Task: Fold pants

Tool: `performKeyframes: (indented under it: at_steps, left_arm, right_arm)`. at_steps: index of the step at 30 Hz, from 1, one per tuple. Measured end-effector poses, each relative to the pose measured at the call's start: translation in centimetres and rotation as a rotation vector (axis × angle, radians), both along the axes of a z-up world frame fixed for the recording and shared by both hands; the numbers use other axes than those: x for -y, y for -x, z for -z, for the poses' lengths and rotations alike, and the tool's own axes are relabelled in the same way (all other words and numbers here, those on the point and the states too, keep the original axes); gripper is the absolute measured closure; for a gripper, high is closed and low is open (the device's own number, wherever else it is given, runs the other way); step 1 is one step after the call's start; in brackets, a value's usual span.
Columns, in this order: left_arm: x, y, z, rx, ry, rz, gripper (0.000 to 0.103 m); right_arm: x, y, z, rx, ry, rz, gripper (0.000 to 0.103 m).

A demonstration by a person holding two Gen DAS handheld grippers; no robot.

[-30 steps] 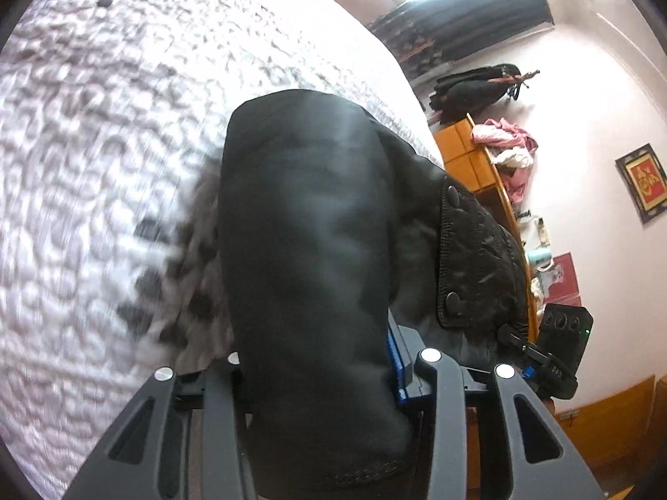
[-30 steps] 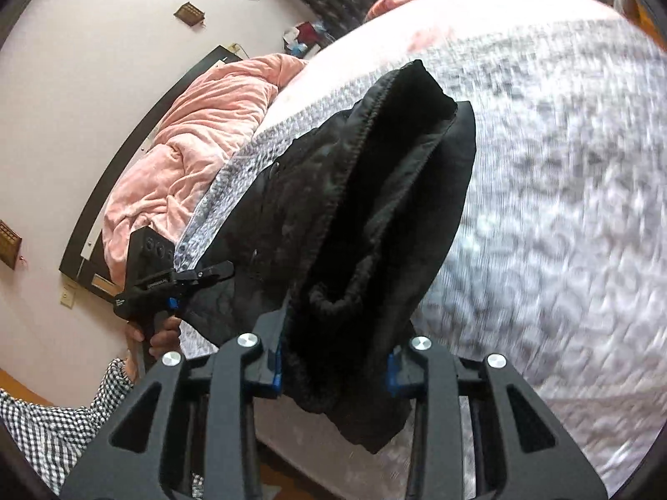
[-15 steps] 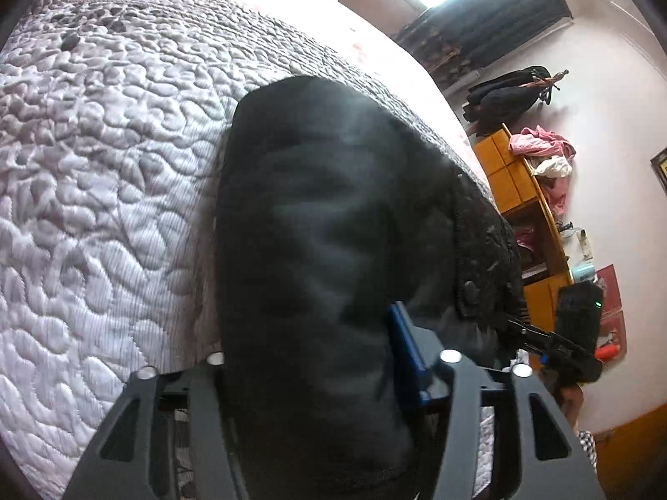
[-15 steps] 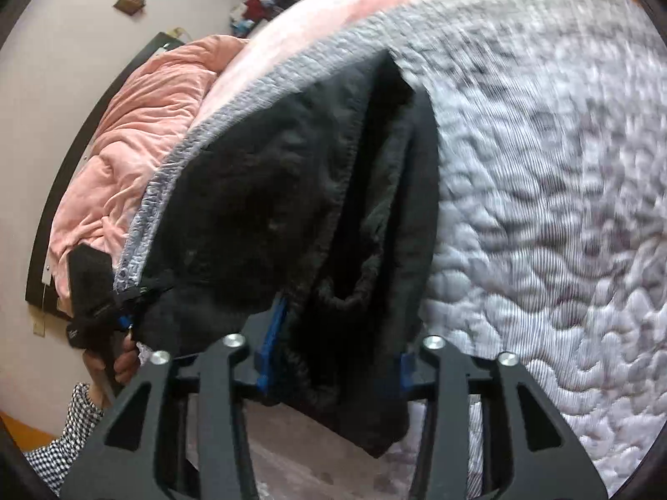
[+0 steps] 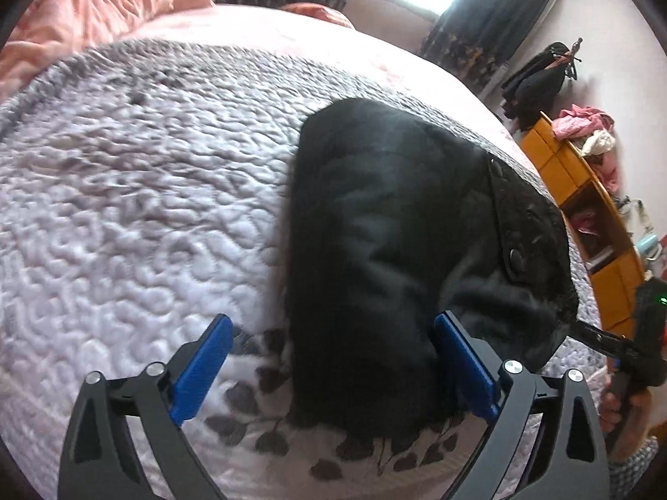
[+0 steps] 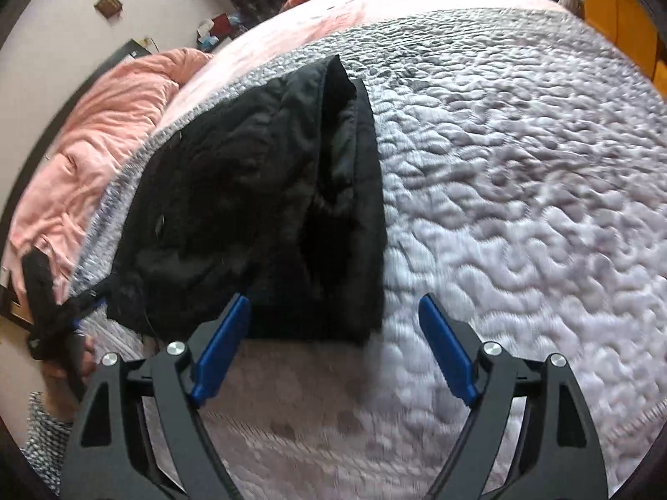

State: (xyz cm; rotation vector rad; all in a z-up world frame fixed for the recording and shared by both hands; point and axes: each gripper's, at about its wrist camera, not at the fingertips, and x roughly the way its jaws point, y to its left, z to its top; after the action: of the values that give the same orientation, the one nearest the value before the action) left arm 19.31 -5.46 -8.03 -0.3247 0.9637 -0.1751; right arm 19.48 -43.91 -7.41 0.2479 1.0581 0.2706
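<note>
The black pants (image 5: 387,258) lie folded in a thick bundle on the grey quilted bedspread (image 5: 137,208). My left gripper (image 5: 333,358) is open, its blue pads on either side of the bundle's near end, holding nothing. In the right wrist view the pants (image 6: 267,191) lie just beyond my right gripper (image 6: 333,346), which is open and empty, its left pad close to the cloth's near edge. The other gripper shows at the edge of each view, at the right (image 5: 642,341) and at the left (image 6: 46,304).
A pink duvet (image 6: 83,133) is bunched at the head of the bed. An orange shelf unit (image 5: 592,208) with clothes on it stands against the wall beside the bed. Dark curtains (image 5: 492,37) hang at the window.
Both grippers were shut on the pants and held them above the bed. They have lowered the bundle onto the quilt, opened and let go.
</note>
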Motion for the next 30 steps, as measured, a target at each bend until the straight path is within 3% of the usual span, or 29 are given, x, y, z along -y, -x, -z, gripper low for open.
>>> performKeyframes:
  at_steps: [7, 12, 20, 30]
  left_arm:
    - [0.0, 4.0, -0.9, -0.022, -0.041, -0.045, 0.004]
    - [0.8, 6.8, -1.6, -0.045, -0.065, -0.049, 0.004]
    - [3.2, 10.6, -5.2, -0.004, -0.255, -0.035, 0.004]
    - [3.5, 13.0, -7.7, -0.005, -0.231, -0.023, 0.004]
  right_arm:
    - [-0.8, 4.9, -0.8, 0.035, 0.122, 0.053, 0.020]
    - [-2.8, 8.5, -1.7, 0.046, 0.181, 0.086, 0.012]
    - [-6.2, 12.9, -3.8, 0.037, 0.262, 0.117, 0.008]
    - [-8.2, 15.6, -7.7, 0.105, 0.374, 0.150, 0.008]
